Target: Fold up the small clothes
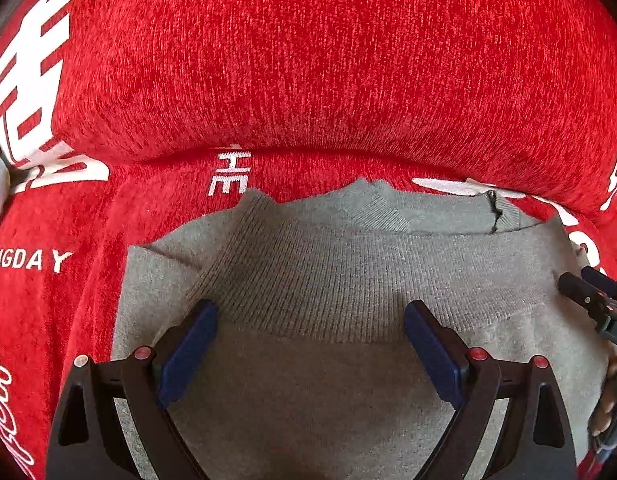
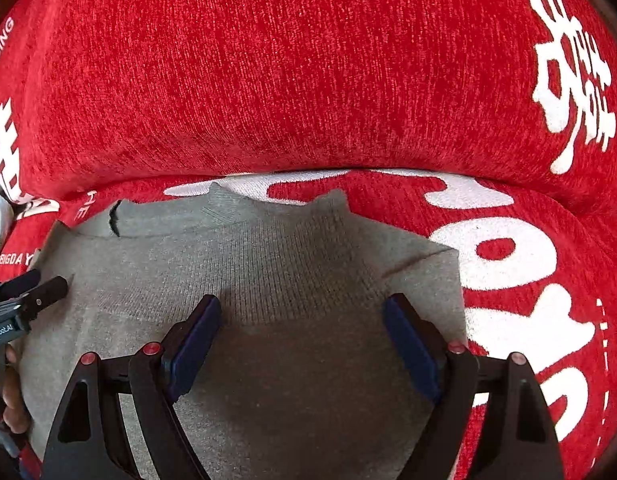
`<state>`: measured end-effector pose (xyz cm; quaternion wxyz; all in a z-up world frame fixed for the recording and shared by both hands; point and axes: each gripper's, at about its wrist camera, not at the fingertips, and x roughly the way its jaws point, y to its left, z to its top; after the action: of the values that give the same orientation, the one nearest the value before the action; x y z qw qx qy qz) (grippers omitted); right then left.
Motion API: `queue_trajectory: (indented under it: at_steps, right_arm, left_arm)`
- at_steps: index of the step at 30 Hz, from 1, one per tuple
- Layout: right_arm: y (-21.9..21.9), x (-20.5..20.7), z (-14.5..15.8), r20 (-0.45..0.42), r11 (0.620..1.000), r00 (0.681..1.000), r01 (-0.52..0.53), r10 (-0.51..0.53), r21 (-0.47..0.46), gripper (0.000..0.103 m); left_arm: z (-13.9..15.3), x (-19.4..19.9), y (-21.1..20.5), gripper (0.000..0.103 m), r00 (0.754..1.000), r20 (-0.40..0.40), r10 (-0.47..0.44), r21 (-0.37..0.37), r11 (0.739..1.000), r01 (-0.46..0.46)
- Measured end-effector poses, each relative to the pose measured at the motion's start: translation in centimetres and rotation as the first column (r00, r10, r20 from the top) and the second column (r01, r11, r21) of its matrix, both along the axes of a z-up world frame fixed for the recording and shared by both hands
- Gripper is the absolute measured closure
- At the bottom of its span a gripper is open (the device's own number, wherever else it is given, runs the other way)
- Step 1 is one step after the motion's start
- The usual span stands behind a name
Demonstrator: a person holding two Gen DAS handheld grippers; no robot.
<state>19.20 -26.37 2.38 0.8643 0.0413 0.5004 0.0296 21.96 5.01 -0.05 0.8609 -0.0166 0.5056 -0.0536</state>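
Grey knit sweater (image 1: 348,280) lies flat on a red sofa seat (image 1: 68,300) w/ white lettering, its ribbed neckband (image 1: 408,212) pushed up near the crease where the red back cushion (image 1: 308,60) meets the seat. A ribbed cuff or hem section is folded over the body, pointing toward the collar in both wrist views. A short dark thread or slit shows at the neckband (image 2: 115,220). Left gripper (image 1: 310,320) hangs over the sweater's left half, angled steeply down, blue pads (image 1: 188,352) spread wide apart w/ nothing b/w them but knit underneath; pads don't pinch any fabric, so it's open. Right gripper (image 2: 302,316) sits over the sweater's right half, same steep tilt, blue pads (image 2: 412,352) also spread wide, no fabric caught, open too. Each gripper shows in the other's view: right one's black fingertips poke in at the right edge of the left cam (image 1: 584,292), left one's at the left edge of the right cam (image 2: 40,292), both just above the knit near the shoulders. Can't tell if fingertips actually touch the cloth. A person's fingers (image 2: 12,400) wrap the left gripper handle at the right cam's left edge; a hand (image 1: 608,396) shows on the right handle in the left cam. Sweater's right edge (image 2: 448,280) lies on the big white letters printed on the seat cover.
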Motion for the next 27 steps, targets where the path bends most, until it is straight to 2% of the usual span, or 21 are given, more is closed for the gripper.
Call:
queue_trajectory:
  at_steps: [2,8,11,14,16,18,19,22,24,27]
  right_arm:
    - [0.1,-0.4,0.5,0.005,1.000,1.000,0.007,-0.007,-0.014,0.016]
    - [2.1,-4.5,4.0,0.103,0.999,0.994,-0.033,0.035,-0.018,0.016]
    - [2.6,-6.9,4.4,0.112,0.998,0.992,-0.056,0.059,-0.029,0.016]
    - [2.2,-8.3,3.6,0.090,0.996,0.994,-0.054,0.060,-0.064,0.016]
    - [1.1,-9.2,2.7,0.064,0.996,0.998,-0.025,0.030,-0.083,0.016]
    - [-0.8,-10.2,1.9,0.060,0.999,0.998,0.015,-0.012,-0.051,0.015]
    - [-1.5,-10.5,2.0,0.060,0.998,0.998,0.039,-0.037,-0.040,0.012]
    - [-3.7,-12.2,2.8,0.061,0.993,0.992,0.109,-0.111,0.035,0.012]
    - [-3.8,-13.6,3.9,0.099,0.993,0.988,0.115,-0.116,0.018,0.012]
    - [-2.7,-15.1,4.9,0.128,0.997,0.988,0.083,-0.083,0.002,0.011]
  left_arm:
    - [0.7,-0.4,0.3,0.008,1.000,0.011,0.007,-0.011,1.000,-0.007]
    - [3.1,-3.1,1.1,0.008,0.997,0.066,0.035,-0.041,0.999,-0.032]
    - [3.5,-5.2,1.2,0.008,0.997,0.077,0.031,-0.041,0.999,-0.028]
    - [2.8,-7.0,1.8,0.008,0.997,0.067,0.034,-0.024,0.999,-0.032]
    - [1.7,-7.8,2.9,0.008,0.998,0.040,0.050,-0.018,0.999,-0.050]
    - [1.4,-8.8,4.0,0.008,0.998,0.033,0.044,-0.048,0.998,-0.042]
    - [1.8,-9.7,4.2,0.008,0.998,0.046,0.037,-0.052,0.998,-0.035]
    - [3.5,-12.5,5.1,0.008,0.993,0.105,0.059,-0.039,0.998,-0.055]
    - [4.0,-14.4,6.6,0.008,0.987,0.134,0.091,-0.079,0.994,-0.081]
    - [3.2,-16.5,9.8,0.008,0.981,0.096,0.168,-0.191,0.970,-0.147]
